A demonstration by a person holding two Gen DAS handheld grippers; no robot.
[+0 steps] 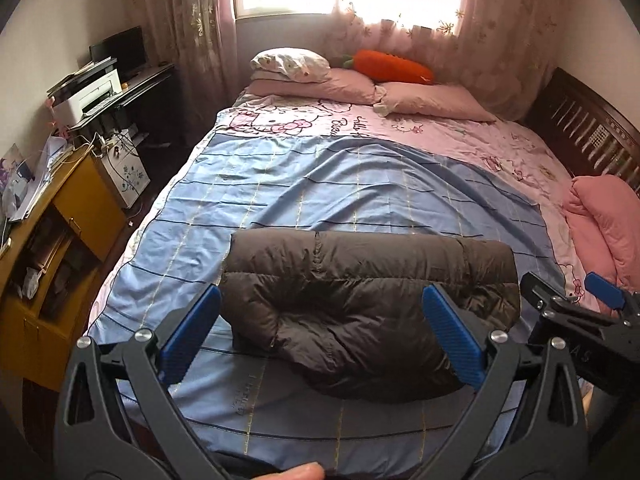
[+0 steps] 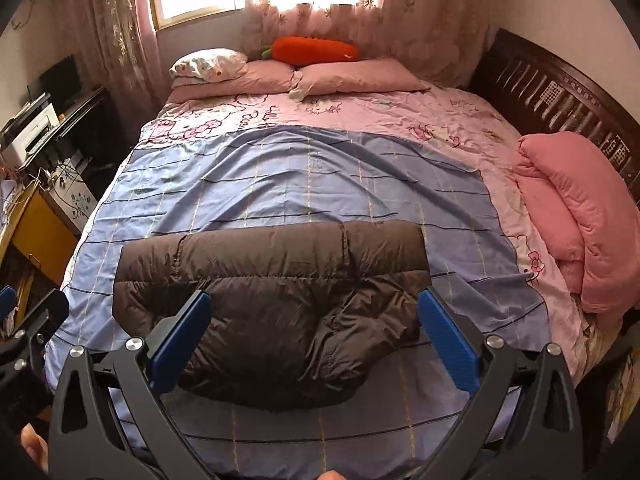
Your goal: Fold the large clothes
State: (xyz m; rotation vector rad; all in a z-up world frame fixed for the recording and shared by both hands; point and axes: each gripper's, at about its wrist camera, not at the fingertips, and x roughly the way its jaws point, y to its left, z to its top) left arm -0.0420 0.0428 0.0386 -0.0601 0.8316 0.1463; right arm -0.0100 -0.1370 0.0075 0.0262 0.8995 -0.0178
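Observation:
A dark brown puffer jacket point(image 1: 360, 304) lies folded into a compact bundle on the blue checked sheet point(image 1: 280, 184) at the near end of the bed; it also shows in the right wrist view point(image 2: 280, 296). My left gripper point(image 1: 320, 300) is open and empty, held above the jacket's near part. My right gripper point(image 2: 314, 304) is open and empty, also above the jacket. The right gripper shows at the right edge of the left wrist view point(image 1: 576, 300), and the left gripper at the left edge of the right wrist view point(image 2: 28, 320).
A pink quilt point(image 2: 572, 224) is bundled on the bed's right side by the dark wooden bed frame point(image 2: 560, 92). Pillows point(image 2: 344, 74) and an orange carrot plush point(image 2: 312, 50) lie at the far end. A yellow cabinet point(image 1: 52, 224) and a desk with a printer point(image 1: 88, 96) stand left.

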